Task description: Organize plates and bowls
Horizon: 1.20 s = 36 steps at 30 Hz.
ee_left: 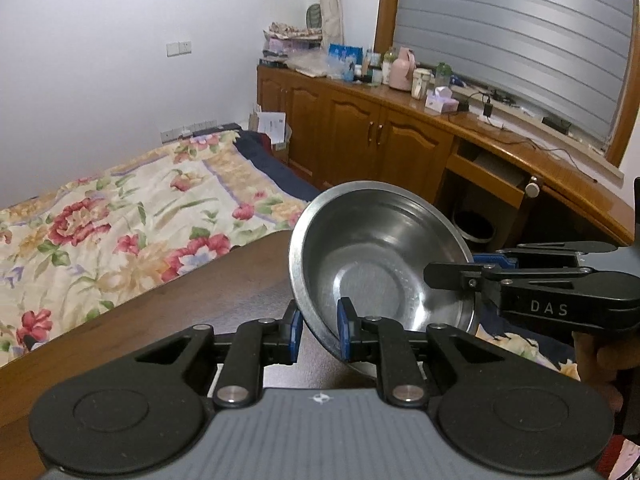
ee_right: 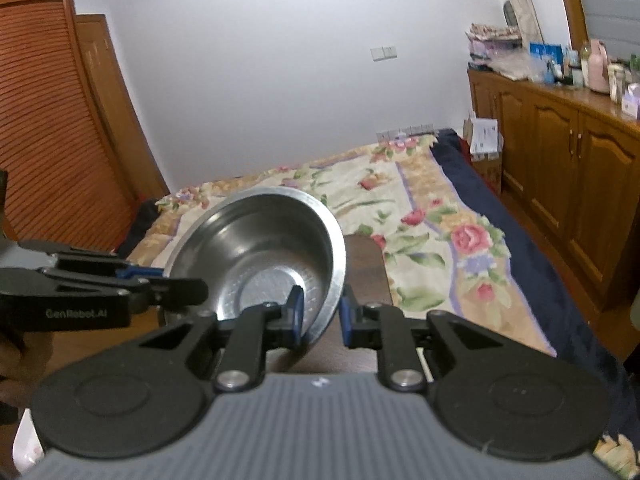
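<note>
A steel bowl (ee_left: 376, 256) hangs tilted above the dark wooden table (ee_left: 224, 280), held at opposite sides of its rim by both grippers. In the left wrist view my left gripper (ee_left: 320, 330) is shut on the bowl's near rim, one blue pad inside and one outside. My right gripper (ee_left: 476, 272) comes in from the right edge, clamped on the far right rim. In the right wrist view the same bowl (ee_right: 260, 248) tilts toward me; my right gripper (ee_right: 320, 316) pinches its near rim, and the left gripper (ee_right: 160, 276) holds its left rim.
A bed with a floral quilt (ee_left: 132, 216) lies beyond the table. Wooden cabinets (ee_left: 360, 128) with cluttered bottles and boxes run along the right wall under a window. A slatted wooden wardrobe (ee_right: 52, 120) stands at left. A hand (ee_left: 596, 360) grips the right tool.
</note>
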Each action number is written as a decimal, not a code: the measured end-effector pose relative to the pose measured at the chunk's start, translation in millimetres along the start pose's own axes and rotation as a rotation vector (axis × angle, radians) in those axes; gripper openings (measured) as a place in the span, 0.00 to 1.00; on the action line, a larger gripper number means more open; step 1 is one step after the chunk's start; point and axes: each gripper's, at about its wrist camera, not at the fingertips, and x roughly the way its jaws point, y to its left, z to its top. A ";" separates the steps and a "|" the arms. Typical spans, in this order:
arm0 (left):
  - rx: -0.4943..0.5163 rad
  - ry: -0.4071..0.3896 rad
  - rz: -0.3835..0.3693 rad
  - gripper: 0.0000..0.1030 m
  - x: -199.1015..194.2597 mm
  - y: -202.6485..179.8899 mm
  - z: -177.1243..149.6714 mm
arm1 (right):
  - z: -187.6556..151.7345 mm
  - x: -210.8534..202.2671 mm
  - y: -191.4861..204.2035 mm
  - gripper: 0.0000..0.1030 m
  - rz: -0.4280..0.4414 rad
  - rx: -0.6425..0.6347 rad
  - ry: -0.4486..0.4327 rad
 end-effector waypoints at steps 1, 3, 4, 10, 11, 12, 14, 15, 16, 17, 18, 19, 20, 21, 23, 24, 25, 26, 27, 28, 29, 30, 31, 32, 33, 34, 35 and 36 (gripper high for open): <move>0.001 -0.004 0.000 0.20 -4.9 -0.7 -0.8 | 0.5 -2.5 2.4 0.20 0.000 -0.006 -0.004; 0.002 -0.013 -0.002 0.20 -16.5 -1.7 -1.7 | 1.7 -6.7 7.4 0.20 0.001 -0.016 -0.010; 0.002 -0.020 -0.001 0.20 -22.0 -1.8 -2.4 | 1.8 -8.7 9.0 0.20 0.003 -0.018 -0.014; 0.011 -0.051 0.023 0.20 -49.7 -4.9 -5.8 | 5.6 -22.7 20.8 0.20 0.022 -0.036 -0.029; 0.011 -0.056 0.026 0.20 -54.3 -4.9 -7.3 | 6.8 -24.7 22.8 0.20 0.027 -0.040 -0.033; 0.009 -0.062 0.030 0.20 -59.4 -5.5 -8.6 | 7.3 -26.7 26.7 0.20 0.029 -0.045 -0.037; 0.006 -0.070 0.037 0.20 -68.5 -6.9 -11.2 | 9.2 -30.6 31.3 0.20 0.036 -0.054 -0.044; 0.007 -0.075 0.041 0.20 -73.6 -7.6 -12.6 | 9.7 -32.7 33.6 0.20 0.040 -0.058 -0.047; 0.009 -0.079 0.045 0.20 -78.3 -7.4 -13.6 | 10.4 -34.9 35.9 0.20 0.043 -0.064 -0.049; 0.010 -0.084 0.049 0.20 -82.9 -7.6 -14.4 | 11.4 -37.1 39.0 0.20 0.047 -0.072 -0.052; 0.010 -0.086 0.052 0.20 -86.7 -7.4 -15.0 | 12.0 -38.7 41.5 0.20 0.050 -0.078 -0.054; 0.010 -0.086 0.056 0.21 -90.6 -7.4 -16.0 | 12.8 -40.2 44.0 0.20 0.053 -0.084 -0.057; 0.010 -0.085 0.058 0.21 -94.1 -8.0 -17.0 | 13.2 -41.9 46.2 0.20 0.056 -0.089 -0.059; 0.010 -0.086 0.061 0.21 -97.5 -9.0 -18.2 | 13.6 -43.4 48.3 0.20 0.058 -0.091 -0.061; 0.021 -0.090 0.072 0.21 -104.5 -10.9 -21.4 | 12.2 -47.6 53.4 0.20 0.063 -0.098 -0.068; 0.026 -0.092 0.076 0.21 -107.9 -11.7 -23.5 | 11.1 -50.3 56.0 0.20 0.066 -0.104 -0.070; 0.027 -0.094 0.077 0.21 -110.9 -11.1 -25.1 | 10.1 -51.8 58.2 0.20 0.068 -0.111 -0.069; 0.027 -0.096 0.077 0.21 -113.2 -11.7 -26.8 | 9.2 -53.2 59.9 0.20 0.070 -0.119 -0.067; 0.026 -0.097 0.076 0.21 -115.1 -11.6 -28.5 | 8.3 -54.5 62.0 0.20 0.070 -0.129 -0.065; 0.025 -0.096 0.076 0.21 -116.4 -11.6 -30.3 | 7.3 -55.5 63.2 0.20 0.071 -0.139 -0.063; 0.026 -0.096 0.076 0.21 -116.1 -11.7 -30.8 | 6.0 -57.3 65.2 0.20 0.072 -0.145 -0.062; 0.027 -0.094 0.077 0.21 -117.4 -12.1 -32.6 | 4.8 -58.6 66.2 0.20 0.075 -0.150 -0.061; 0.028 -0.095 0.077 0.21 -119.0 -11.6 -34.3 | 3.6 -59.1 67.5 0.20 0.076 -0.151 -0.059; 0.028 -0.097 0.077 0.21 -120.6 -11.8 -36.3 | 2.7 -59.0 67.5 0.20 0.078 -0.152 -0.057; 0.028 -0.099 0.075 0.21 -122.3 -11.8 -38.7 | 1.5 -59.6 68.2 0.20 0.079 -0.153 -0.055; 0.027 -0.099 0.074 0.21 -122.1 -11.7 -38.8 | -0.1 -59.6 69.1 0.20 0.080 -0.154 -0.052; 0.026 -0.099 0.072 0.21 -123.0 -11.1 -39.3 | -1.7 -59.1 69.3 0.20 0.081 -0.154 -0.048; 0.025 -0.098 0.069 0.21 -123.7 -11.0 -41.6 | -2.6 -58.2 70.3 0.20 0.082 -0.154 -0.043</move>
